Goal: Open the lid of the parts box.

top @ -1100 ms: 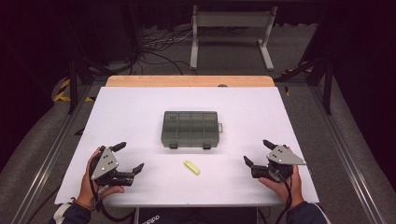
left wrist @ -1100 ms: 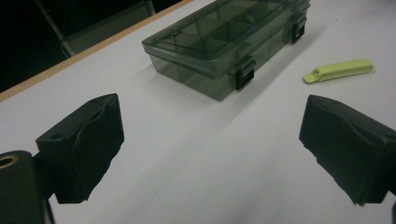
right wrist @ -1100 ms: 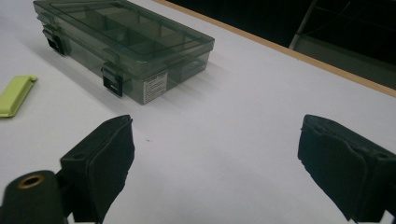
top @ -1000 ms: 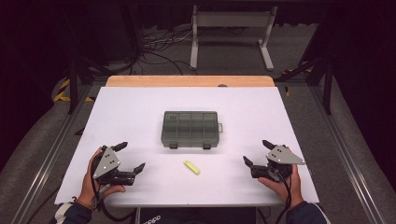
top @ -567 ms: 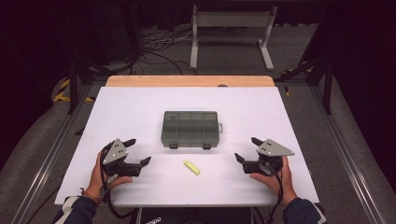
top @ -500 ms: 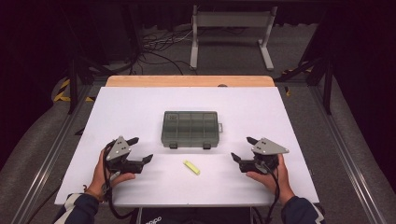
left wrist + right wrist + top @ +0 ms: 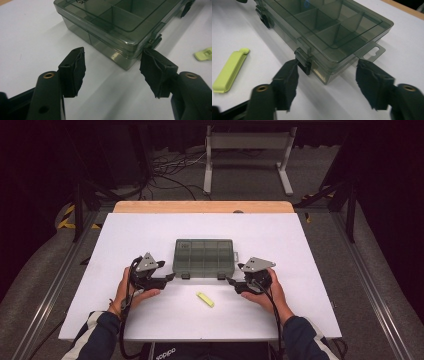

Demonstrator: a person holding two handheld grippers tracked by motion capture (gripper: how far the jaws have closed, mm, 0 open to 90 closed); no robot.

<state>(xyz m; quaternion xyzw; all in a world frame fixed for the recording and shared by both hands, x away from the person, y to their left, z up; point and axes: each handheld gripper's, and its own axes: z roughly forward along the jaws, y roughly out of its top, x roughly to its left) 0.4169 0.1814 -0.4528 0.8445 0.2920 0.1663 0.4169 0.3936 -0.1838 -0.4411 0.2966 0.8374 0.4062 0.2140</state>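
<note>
- The smoky compartment box point(image 7: 204, 258) lies lid down at the middle of the white table point(image 7: 125, 245); what its compartments hold cannot be made out through the tinted plastic.
- In the left gripper view the box point(image 7: 120, 27) runs off the frame at 12 o'clock, so its far side is cut off; the right gripper view cuts its far end too.
- The left gripper point(image 7: 167, 277) sits at about 8 o'clock of the box, jaws spread wide, one pad just beside the near corner by a latch point(image 7: 155, 41); whether it touches is hard to tell.
- The right gripper point(image 7: 231, 281) sits at about 4 o'clock of the box, jaws also spread, bracketing the other near corner, one pad just beside a dark latch point(image 7: 304, 63).
- A yellow-green clip point(image 7: 204, 299) lies at 6 o'clock of the box, apart from both grippers; the left gripper view shows only its tip at the frame edge.
- Both forearms are cut off at the bottom of the high view.
- A strip of bare wood point(image 7: 202, 206) edges the table at 12 o'clock.
- Beyond it, the room is dark: grey floor, loose cables point(image 7: 172, 167) and a pale metal stand point(image 7: 247, 150).
</note>
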